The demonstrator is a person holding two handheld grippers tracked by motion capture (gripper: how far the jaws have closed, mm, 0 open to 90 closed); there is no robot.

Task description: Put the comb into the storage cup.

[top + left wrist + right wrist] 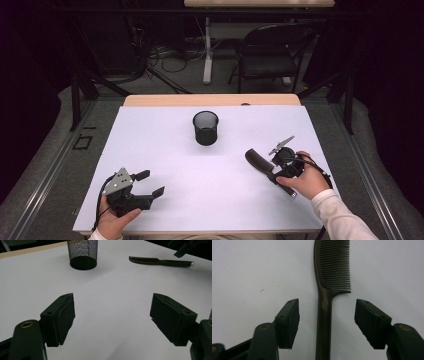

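A dark comb (329, 277) lies flat on the white table, teeth end away from me and its handle (323, 325) running between my right gripper's (327, 322) jaws. The pads stand clear of the handle on both sides, so that gripper is open. In the high view the comb (260, 162) sits at the table's right, with the right gripper (280, 170) over its handle end. My left gripper (150, 185) rests at the near left, jaws wide and nothing between them (112, 317). A black mesh cup (206, 128) stands upright at the table's far middle.
The white table (165, 145) ends in a wooden strip at the back. Behind it are a black folding chair (272, 50), a desk leg and floor cables. From the left gripper view the mesh cup (83, 253) and comb (160, 262) lie far ahead.
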